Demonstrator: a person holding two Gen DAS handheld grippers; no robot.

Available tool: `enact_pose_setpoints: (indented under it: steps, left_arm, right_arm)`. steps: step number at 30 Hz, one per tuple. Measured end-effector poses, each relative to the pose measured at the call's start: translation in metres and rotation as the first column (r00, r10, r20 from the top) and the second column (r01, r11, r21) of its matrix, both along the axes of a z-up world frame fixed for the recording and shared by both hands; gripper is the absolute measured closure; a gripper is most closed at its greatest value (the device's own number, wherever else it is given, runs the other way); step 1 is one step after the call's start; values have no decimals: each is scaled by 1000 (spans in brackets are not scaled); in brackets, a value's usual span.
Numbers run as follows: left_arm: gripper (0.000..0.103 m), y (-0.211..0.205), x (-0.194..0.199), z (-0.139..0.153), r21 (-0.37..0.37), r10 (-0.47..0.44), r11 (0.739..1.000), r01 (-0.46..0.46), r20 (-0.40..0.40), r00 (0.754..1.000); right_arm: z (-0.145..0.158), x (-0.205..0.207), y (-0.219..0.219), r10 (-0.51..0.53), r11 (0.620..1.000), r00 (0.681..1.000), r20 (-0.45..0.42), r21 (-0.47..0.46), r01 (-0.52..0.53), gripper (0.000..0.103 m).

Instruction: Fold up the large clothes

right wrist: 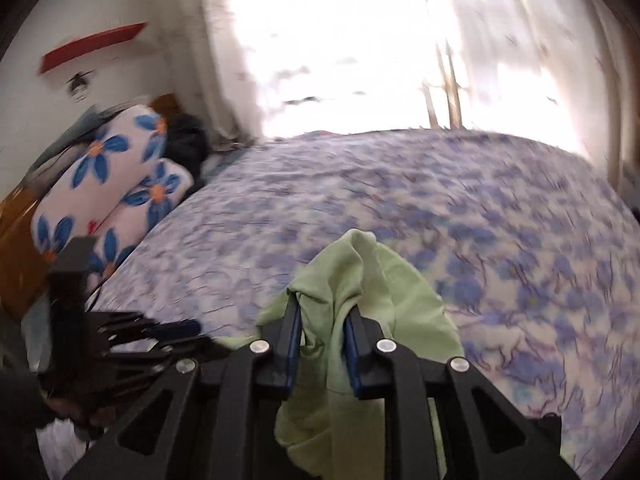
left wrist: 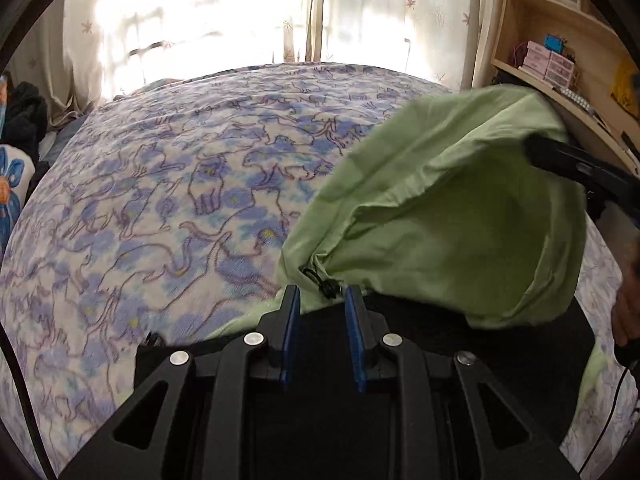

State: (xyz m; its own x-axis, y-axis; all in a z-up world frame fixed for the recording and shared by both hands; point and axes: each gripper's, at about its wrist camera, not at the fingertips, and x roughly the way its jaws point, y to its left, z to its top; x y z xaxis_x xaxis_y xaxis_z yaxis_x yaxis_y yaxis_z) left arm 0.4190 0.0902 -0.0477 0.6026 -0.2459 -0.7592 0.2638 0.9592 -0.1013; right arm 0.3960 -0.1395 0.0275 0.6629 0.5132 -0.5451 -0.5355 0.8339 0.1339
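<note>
Both grippers angled down over bed [left wrist: 160,208]: left gripper [left wrist: 322,300] apparently pinching green garment [left wrist: 460,216]; right gripper [right wrist: 324,312] clamps it.

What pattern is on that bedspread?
Outlined cats over blue-purple flowers on white bedspread; the left wrist view shows it best.

- We see one pale green garment [left wrist: 460,208] of thin, creased cloth, lifted off the bed and hanging open like a pouch.
- A black drawcord toggle [left wrist: 326,284] sits at its gathered hem.
- Another bunched part stands upright.
</note>
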Motion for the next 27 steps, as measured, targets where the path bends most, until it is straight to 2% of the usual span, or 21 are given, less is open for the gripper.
enact_pose_setpoints:
  steps: [1,3,6,7,8,9,11,13,15,17,18,19,21,22,24,27]
  left_arm:
    - [82,7,-10,1,-8,-4,1000,4,-4,1000]
    - [81,21,-34,1,-10,-14,1000,14,-17,1000]
    - [81,41,-71,-9,-6,-21,1000,21,-66,998]
    - [81,48,-83,-14,-11,-19,1000,18,-90,996]
    - [81,53,-93,-18,-19,-20,1000,18,-111,994]
    - [81,59,-106,-23,-25,-21,1000,18,-136,990]
    - [81,66,-126,-29,-26,-18,1000,14,-169,985]
    - [81,71,-143,-32,-44,-28,999,20,-193,981]
    - [78,70,-152,-33,-76,-41,997,25,-212,976]
    - [67,66,-154,-34,-106,-49,994,25,-230,972]
    - [54,64,-155,-34,-123,-52,992,24,-232,971]
    - [47,62,-154,-33,-148,-56,989,22,-228,972]
    - [46,57,-149,-31,-196,-65,980,21,-220,973]
    - [46,53,-145,-31,-217,-65,976,16,-219,974]
    - [45,47,-134,-33,-259,-69,966,9,-227,972]
    - [45,42,-111,-45,-299,-44,954,-34,-251,967]
  right_arm:
    - [5,-29,16,90,995,995,37,-44,-89,84]
    - [-1,-74,42,207,967,976,69,-167,-193,81]
    - [-37,-141,67,291,889,953,85,-393,-236,75]
    - [-51,-159,69,305,865,948,85,-441,-239,65]
    - [-61,-173,69,312,851,946,83,-467,-240,55]
    - [-75,-192,69,319,828,945,76,-507,-239,51]
    - [-91,-215,65,315,805,947,63,-547,-232,50]
    - [-102,-232,56,291,805,956,33,-549,-226,50]
    - [-106,-237,46,235,831,972,11,-521,-196,50]
    - [-103,-230,36,160,868,987,-5,-475,-143,50]
    - [-100,-223,26,106,900,994,-28,-422,-108,50]
    - [-97,-218,19,68,923,996,-52,-375,-82,50]
    - [-93,-200,0,-26,961,994,-110,-277,-6,50]
    - [-93,-188,-13,-77,976,985,-158,-211,43,50]
    - [-100,-164,-39,-159,987,944,-287,-71,145,50]
    - [-123,-137,-73,-181,952,860,-478,134,275,50]
